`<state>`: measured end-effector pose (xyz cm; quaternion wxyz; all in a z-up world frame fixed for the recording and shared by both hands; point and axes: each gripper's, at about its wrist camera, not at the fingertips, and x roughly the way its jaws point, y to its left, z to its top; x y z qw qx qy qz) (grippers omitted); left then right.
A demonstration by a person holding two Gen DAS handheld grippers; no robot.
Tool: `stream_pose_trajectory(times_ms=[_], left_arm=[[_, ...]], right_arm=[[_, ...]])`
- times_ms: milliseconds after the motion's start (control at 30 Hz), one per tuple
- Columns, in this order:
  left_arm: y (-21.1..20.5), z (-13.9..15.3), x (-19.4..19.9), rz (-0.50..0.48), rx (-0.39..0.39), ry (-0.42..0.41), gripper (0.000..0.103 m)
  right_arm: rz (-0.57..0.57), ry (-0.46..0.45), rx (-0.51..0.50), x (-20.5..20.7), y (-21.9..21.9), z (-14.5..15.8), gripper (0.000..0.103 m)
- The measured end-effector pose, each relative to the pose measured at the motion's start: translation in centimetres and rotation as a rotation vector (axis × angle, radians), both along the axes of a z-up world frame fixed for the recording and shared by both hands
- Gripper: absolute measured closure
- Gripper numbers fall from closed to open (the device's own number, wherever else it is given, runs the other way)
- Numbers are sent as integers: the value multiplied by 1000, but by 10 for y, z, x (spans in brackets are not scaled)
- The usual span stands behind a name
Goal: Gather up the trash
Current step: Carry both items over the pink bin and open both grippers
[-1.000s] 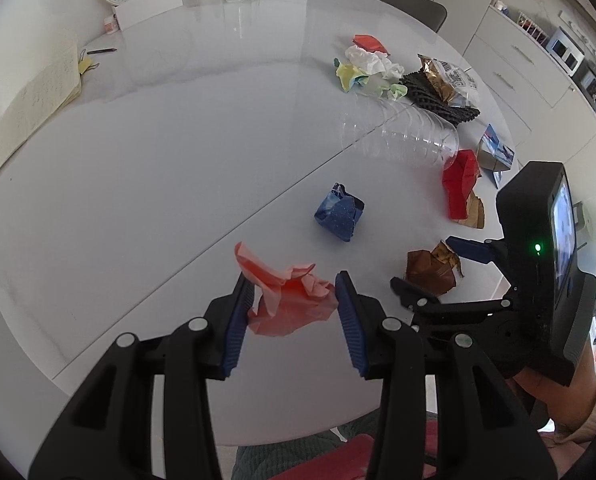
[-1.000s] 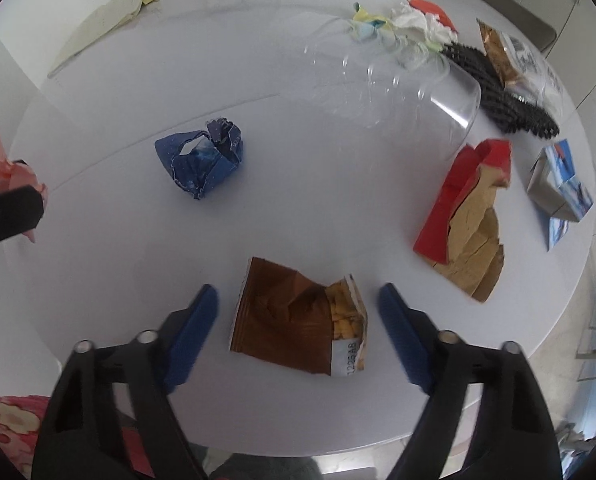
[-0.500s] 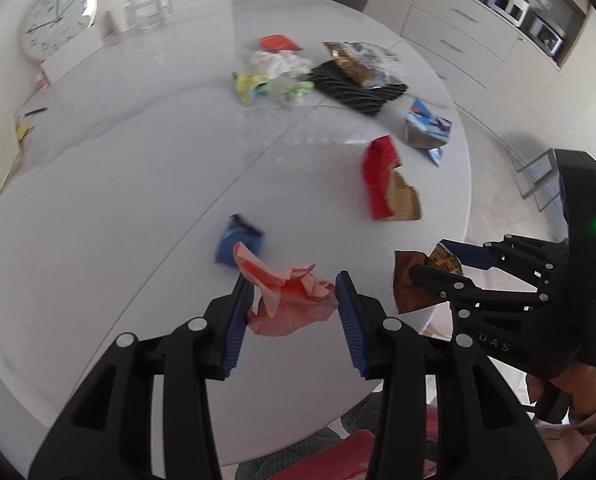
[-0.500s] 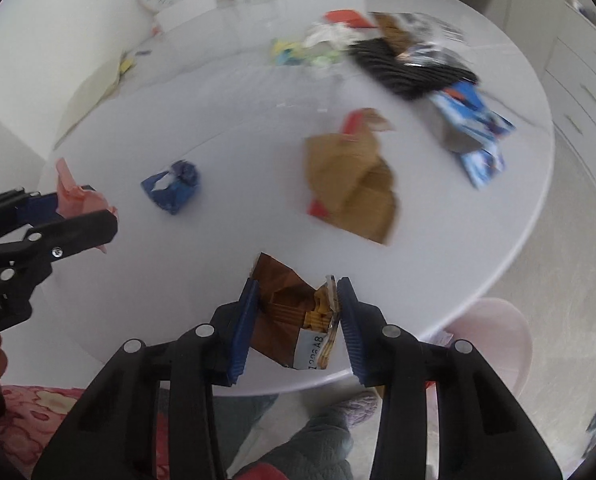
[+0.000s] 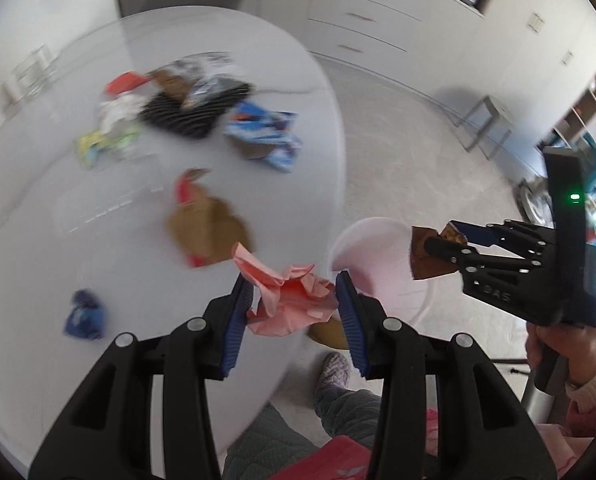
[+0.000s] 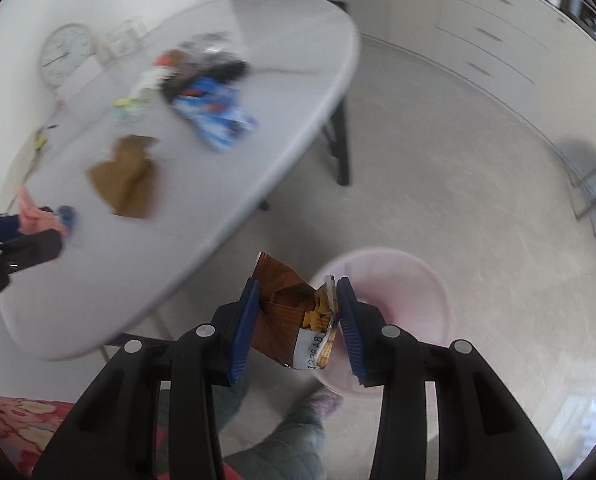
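Pale kitchen floor spreads beside the white table (image 5: 49,240), where the left gripper (image 5: 293,300) clamps a crumpled pink paper (image 5: 293,300) at the table edge and the right gripper (image 6: 298,316) pinches a brown wrapper (image 6: 289,316) above a pink bin (image 6: 410,300), other litter remaining on the tabletop

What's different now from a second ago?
The right tongs closed on the brown wrapper and lifted it off the table. Both tongs swung toward the pink bin. The left tongs still grip the pink paper.
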<state>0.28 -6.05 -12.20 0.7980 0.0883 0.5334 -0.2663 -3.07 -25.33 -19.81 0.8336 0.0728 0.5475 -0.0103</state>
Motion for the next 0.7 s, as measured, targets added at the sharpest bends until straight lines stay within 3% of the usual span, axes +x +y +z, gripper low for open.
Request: stream_pose_trajectory(times_ms=[200,267,333,433,500,567,700], left_arm=[[-78,-15,-14,-129,-10,34,61],[-102,-23,-17,-157,-6,50,61],[-120,-31,-18,-175,-1,63,61],[-148,-45,-17,-188,-3,98,60],[-161,-52,-17,-191,-4,117,49],[-172,-54,-17,-192,-3,118,28],[-186,-48,-22,-196,-14,111,14]], right_arm=[[-47,104,-13,-7,-45,-46,59],[-71,113,-1,-11,-55,-47,45],[-88,92,-10,-13,-62,-40,23],[-101,60,-48,-27,-77,-23,14],[-120,46,-70,-35,-89,-12,13],[-151,28,-75,-43,-103,-2,12],[-205,-5,-84,-57,-122,14,9]])
